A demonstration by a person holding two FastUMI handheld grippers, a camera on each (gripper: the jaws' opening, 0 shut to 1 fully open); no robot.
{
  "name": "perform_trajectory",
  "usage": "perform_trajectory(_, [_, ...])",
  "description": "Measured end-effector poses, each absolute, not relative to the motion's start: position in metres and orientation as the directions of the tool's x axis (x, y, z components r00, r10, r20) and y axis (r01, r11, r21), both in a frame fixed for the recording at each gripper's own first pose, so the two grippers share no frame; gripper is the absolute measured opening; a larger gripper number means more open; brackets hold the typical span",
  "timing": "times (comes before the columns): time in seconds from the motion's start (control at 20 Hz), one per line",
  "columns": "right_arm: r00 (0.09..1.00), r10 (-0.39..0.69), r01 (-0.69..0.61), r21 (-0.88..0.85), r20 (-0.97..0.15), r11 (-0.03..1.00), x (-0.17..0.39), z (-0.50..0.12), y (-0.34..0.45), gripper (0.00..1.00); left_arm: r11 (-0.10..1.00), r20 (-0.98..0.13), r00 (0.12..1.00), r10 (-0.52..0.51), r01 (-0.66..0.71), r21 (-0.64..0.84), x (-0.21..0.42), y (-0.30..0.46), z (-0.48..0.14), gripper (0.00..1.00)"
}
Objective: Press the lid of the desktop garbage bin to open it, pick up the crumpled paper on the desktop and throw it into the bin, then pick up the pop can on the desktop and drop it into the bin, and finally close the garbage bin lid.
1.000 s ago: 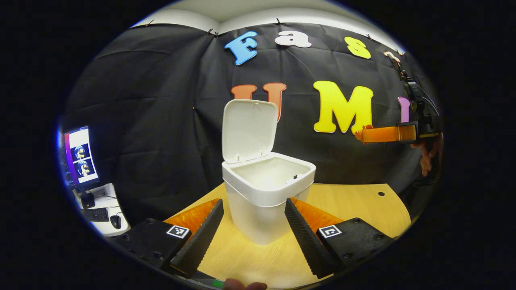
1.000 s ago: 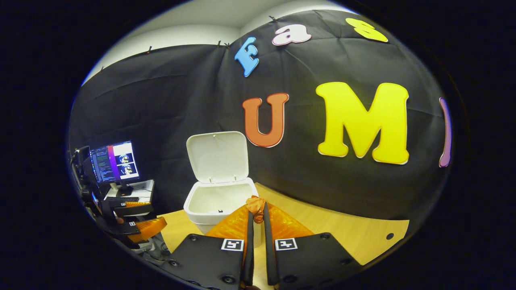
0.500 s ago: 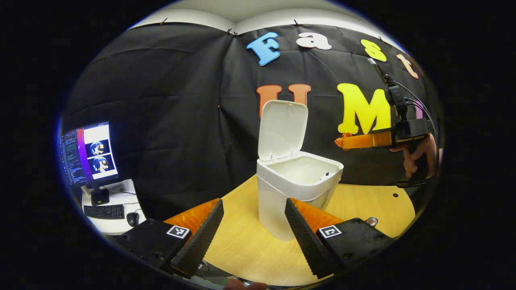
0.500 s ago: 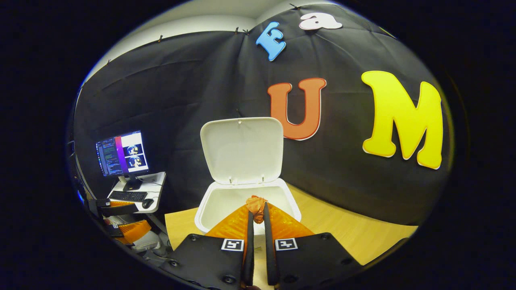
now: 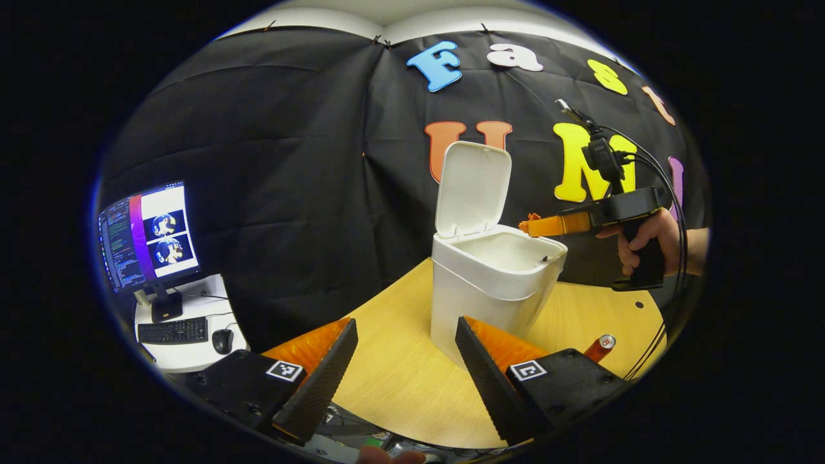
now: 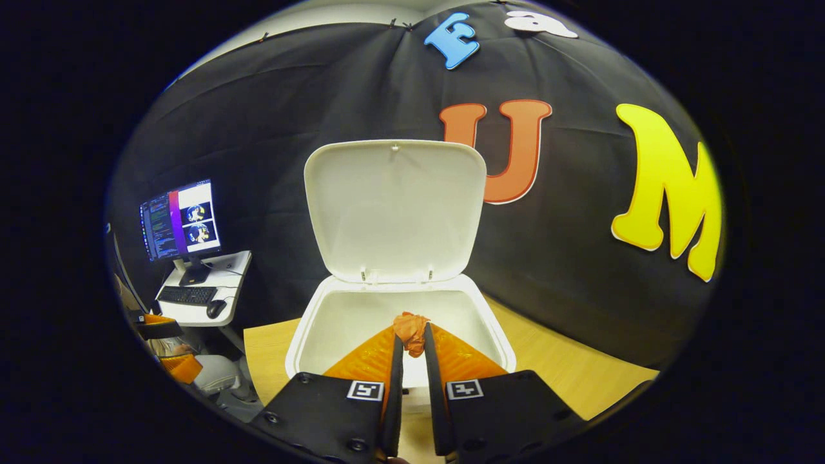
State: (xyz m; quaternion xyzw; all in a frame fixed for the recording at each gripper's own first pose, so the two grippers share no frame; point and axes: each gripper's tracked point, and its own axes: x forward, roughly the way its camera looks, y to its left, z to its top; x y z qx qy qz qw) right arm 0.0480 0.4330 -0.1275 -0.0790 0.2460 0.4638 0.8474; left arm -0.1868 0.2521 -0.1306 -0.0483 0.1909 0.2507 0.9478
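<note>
The right gripper is clenched on the crumpled paper, a small orange wad pinched at its fingertips; in its own view the wad hangs over the open mouth of the garbage bin, just inside the near rim, with the lid standing upright behind it; in the left gripper view the same gripper reaches in level from the bin's far side, its tip above the rim. The relation that matters is vertical; the bin's hollow lies straight below the paper, so my judgement is that parting the fingers there would drop it inside, though a release nearer the rim could let it catch on the edge. The left gripper is released, fingers wide apart, holding nothing, low at the near edge of the desktop and well apart from the bin. The pop can lies on its side near the desktop's right edge, partly cut off behind the left gripper's finger, nearer the right hand. The bin's floor is hidden.
</note>
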Motion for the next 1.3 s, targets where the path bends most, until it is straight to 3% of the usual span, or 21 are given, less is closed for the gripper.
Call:
perform_trajectory(0.05, [0.450,0.742,-0.824,0.091,-0.497,0.560,0.048,-0.129,0.433,0.22,0.872,-0.387,0.804,0.451,-0.490,-0.001,-0.187,0.251,-0.130,1.00])
perform_trajectory(0.1, [0.451,0.738,-0.822,0.089,-0.502,0.563,0.047,-0.132,0.433,0.30,0.874,-0.387,0.807,0.447,-0.485,-0.003,-0.186,0.250,-0.131,1.00])
perform_trajectory(0.35, [0.462,0.728,-0.802,0.112,-0.507,0.587,0.049,-0.133,0.430,0.41,0.892,-0.368,0.829,0.422,-0.452,0.003,-0.179,0.243,-0.127,1.00])
perform_trajectory(0.5, [0.472,0.717,-0.787,0.122,-0.513,0.605,0.049,-0.134,0.426,0.74,0.902,-0.360,0.841,0.405,-0.431,0.009,-0.176,0.239,-0.126,1.00])
perform_trajectory(0.7, [0.514,0.721,-0.766,0.130,-0.464,0.630,0.051,-0.112,0.410,0.71,0.926,-0.334,0.873,0.356,-0.378,0.002,-0.165,0.223,-0.120,1.00])
perform_trajectory(0.85, [0.572,0.708,-0.734,0.127,-0.415,0.668,0.056,-0.088,0.382,0.78,0.955,-0.303,0.911,0.279,-0.295,-0.010,-0.149,0.198,-0.110,1.00])
perform_trajectory(1.0, [0.627,0.687,-0.700,0.120,-0.368,0.704,0.057,-0.069,0.343,0.78,0.982,-0.284,0.943,0.172,-0.186,-0.023,-0.131,0.165,-0.109,1.00])
perform_trajectory(1.3, [0.739,0.562,-0.581,0.070,-0.373,0.811,0.065,-0.074,0.235,0.78,1.000,-0.293,0.956,-0.022,0.019,-0.015,-0.101,0.095,-0.124,1.00])
